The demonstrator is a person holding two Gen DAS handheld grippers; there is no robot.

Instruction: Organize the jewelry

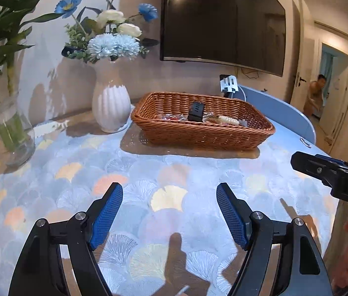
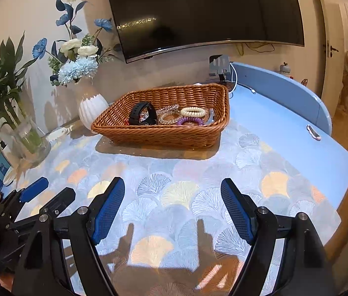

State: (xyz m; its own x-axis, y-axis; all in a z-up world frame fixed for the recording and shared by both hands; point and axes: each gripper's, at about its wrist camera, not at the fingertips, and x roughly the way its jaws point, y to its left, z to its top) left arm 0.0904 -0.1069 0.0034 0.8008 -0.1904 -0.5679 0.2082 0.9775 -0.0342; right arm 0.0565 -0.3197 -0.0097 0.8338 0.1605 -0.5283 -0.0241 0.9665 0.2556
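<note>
Both grippers — left gripper (image 1: 169, 192) and right gripper (image 2: 172, 188) — hung spread and empty above the tablecloth (image 2: 179, 172); the jewelry (image 2: 174, 117) lay in the wicker basket (image 2: 164, 133) — likely done, or a reach forward next

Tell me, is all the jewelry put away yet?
It looks nearly or fully done. The black watch, cream coil bracelet, purple coil bracelet and clear bracelets all lie inside the wicker basket. Nothing is in hand: the left hand-held gripper and right hand-held gripper are open and empty above the tablecloth. No loose jewelry shows on it.
</note>
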